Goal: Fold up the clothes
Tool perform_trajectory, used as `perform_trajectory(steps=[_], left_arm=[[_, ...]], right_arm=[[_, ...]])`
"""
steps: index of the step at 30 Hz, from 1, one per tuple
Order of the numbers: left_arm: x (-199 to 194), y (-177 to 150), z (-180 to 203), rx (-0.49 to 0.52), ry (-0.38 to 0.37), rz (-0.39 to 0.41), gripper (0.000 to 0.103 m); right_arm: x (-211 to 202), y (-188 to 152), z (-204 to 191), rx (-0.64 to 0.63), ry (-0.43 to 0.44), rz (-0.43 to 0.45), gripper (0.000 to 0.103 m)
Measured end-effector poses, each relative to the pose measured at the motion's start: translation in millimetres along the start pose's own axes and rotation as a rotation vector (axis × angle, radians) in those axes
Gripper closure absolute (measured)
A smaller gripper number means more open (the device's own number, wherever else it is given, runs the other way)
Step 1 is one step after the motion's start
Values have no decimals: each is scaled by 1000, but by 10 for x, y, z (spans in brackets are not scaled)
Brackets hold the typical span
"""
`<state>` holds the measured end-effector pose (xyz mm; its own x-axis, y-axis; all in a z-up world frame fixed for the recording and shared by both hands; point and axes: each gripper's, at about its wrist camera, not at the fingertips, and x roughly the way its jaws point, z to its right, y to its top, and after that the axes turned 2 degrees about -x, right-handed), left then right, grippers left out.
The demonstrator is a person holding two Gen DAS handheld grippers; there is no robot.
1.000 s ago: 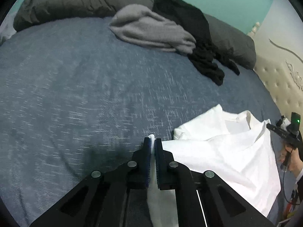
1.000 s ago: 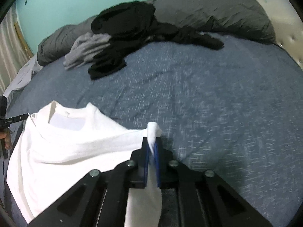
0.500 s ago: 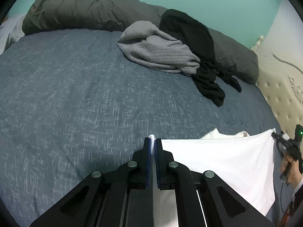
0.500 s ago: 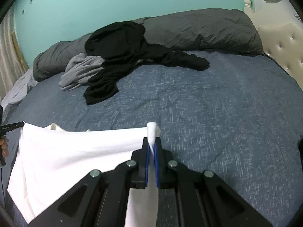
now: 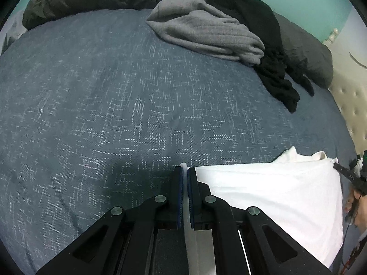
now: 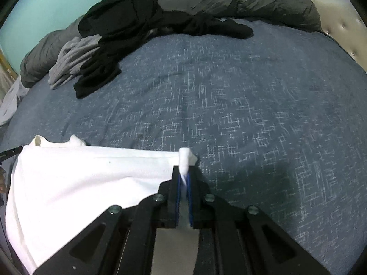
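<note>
Here, the blue bed cover (image 5: 114, 103) spreads wide with grey and black clothes (image 6: 110, 52) heaped far off, and the white shirt (image 5: 270, 194) hangs stretched at the near edge. My left gripper (image 5: 184, 171) and right gripper (image 6: 183, 171) are each clamped tight on a corner. I judge a thin pinch could slip, dropping the taut edge crooked.

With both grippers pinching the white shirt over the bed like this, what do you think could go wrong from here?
1. The right gripper holds only a small bunched tuft of the white shirt, so the corner might slip out under tension.
2. The left gripper also pinches just a thin edge; uneven pulling could skew the fold.
3. Carried too far forward, the shirt could land on the black clothes and grey sweater piled on the bed.
</note>
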<state>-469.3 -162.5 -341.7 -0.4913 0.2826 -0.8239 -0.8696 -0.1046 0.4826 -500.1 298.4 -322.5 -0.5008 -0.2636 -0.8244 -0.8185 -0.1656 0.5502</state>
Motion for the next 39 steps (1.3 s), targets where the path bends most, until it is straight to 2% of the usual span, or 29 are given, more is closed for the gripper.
perform_trajectory(steps=[3,7,11,15,18,21,27,33,39], left_arm=[[-173,-8,-51,-27,-30,10,95],[-511,-139,-63,-35,-51,36,96],[-786,-428,7,5,-60,27,96],[-1021,-835,73,30,-79,-9,95],[-1131,-1161,71,8,-103,-61,94],[-1204,-1448,64,-2,-113,-107,94],[-1358,-1929,32,-6,-123,-156,94],[-1418,-2192,79,23,-135,-183,94],[-1419,-2296,93,12,-142,-181,94]], right_arm=[[-247,4,95,43,-15,49,79],[-528,-145,224,91,31,64,79],[-850,-509,265,121,107,59,79],[-1075,-928,233,123,152,7,79],[-1214,-1224,216,126,171,-38,78],[-1306,-1480,220,140,190,-85,72],[-1480,-1891,167,110,211,-162,70],[-1569,-2103,107,93,237,-197,65],[-1627,-2259,73,86,253,-214,65]])
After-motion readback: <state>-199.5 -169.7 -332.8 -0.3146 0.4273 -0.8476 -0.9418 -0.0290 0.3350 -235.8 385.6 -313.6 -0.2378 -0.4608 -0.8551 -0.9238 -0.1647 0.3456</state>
